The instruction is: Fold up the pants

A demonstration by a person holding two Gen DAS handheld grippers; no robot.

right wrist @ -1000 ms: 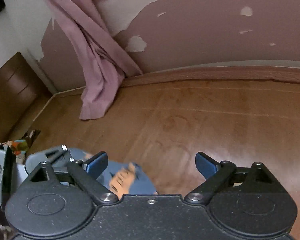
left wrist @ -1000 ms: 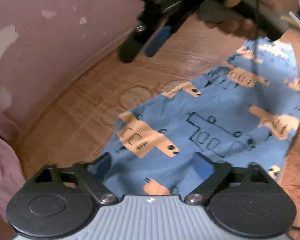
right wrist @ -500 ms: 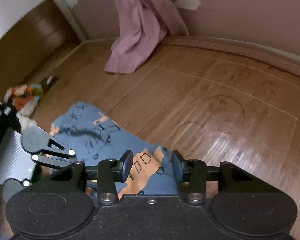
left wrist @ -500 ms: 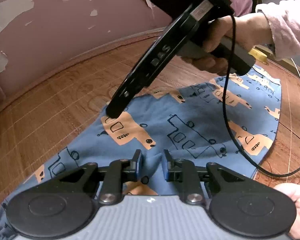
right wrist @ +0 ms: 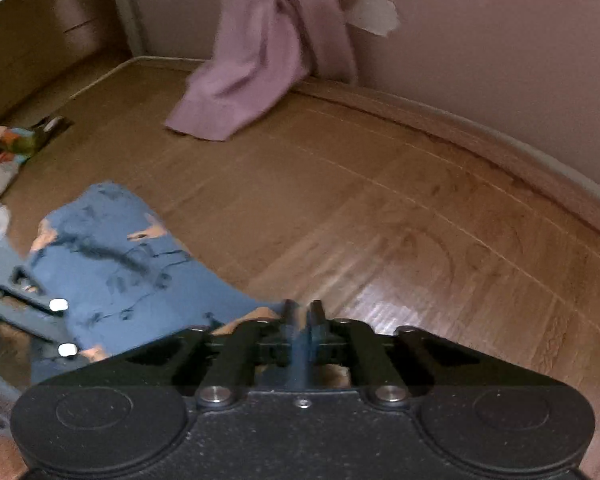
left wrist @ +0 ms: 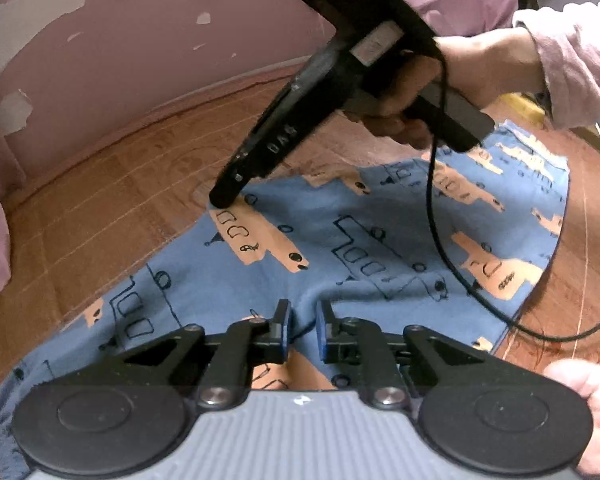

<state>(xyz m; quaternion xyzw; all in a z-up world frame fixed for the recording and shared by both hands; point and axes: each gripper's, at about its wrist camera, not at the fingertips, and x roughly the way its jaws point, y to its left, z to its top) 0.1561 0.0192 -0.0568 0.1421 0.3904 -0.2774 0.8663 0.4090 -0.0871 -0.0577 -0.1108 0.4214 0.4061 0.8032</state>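
Both tongs have closed since a second ago: left tongs (left wrist: 302, 322) and right tongs (right wrist: 300, 316) now pinch the pants (left wrist: 340, 248) on the floor (right wrist: 380, 220), ready to lift for folding.

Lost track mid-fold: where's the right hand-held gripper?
In the left wrist view, right hand-held gripper tips pinch the blue pants at their far edge, nearest the pink wall.

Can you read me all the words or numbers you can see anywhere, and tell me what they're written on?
Raised letters on the black arm of the right gripper in the left wrist view: maybe "DAS", too blurred to be sure.
Pale sticker higher on that gripper: too blurred to read.
Blue pants: only cartoon vehicle pictures, no words.
Right wrist view: no text.
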